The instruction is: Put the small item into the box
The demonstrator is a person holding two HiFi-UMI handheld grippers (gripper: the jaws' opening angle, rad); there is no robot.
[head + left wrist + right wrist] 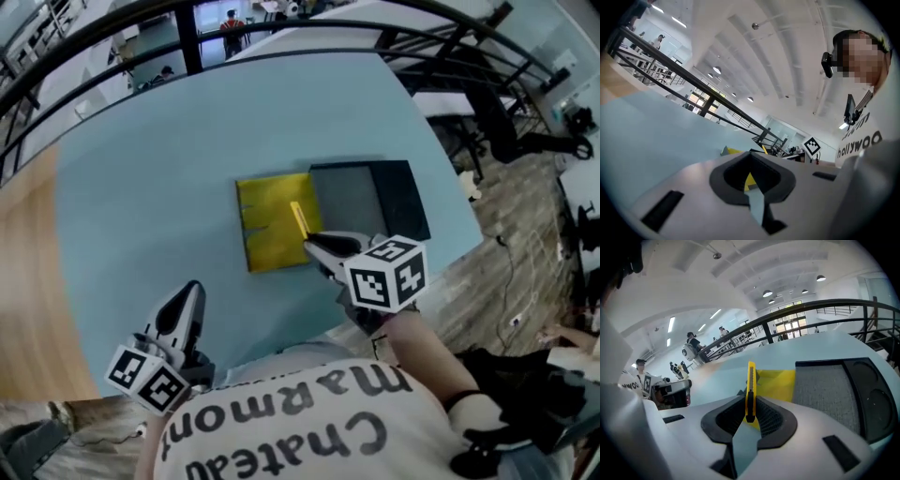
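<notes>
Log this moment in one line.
right tool: gripping yellow utility knife | knife: over yellow flap of open box | left tool: empty, away from box

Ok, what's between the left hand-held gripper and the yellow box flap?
Only bare blue tabletop, seen in the head view, separates the left hand-held gripper from the yellow flap.

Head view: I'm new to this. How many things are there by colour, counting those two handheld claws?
Yellow: 2 (utility knife, flat panel)
Black: 1 (box with grey lining)
White: 2 (left gripper, right gripper)
Total: 5
</notes>
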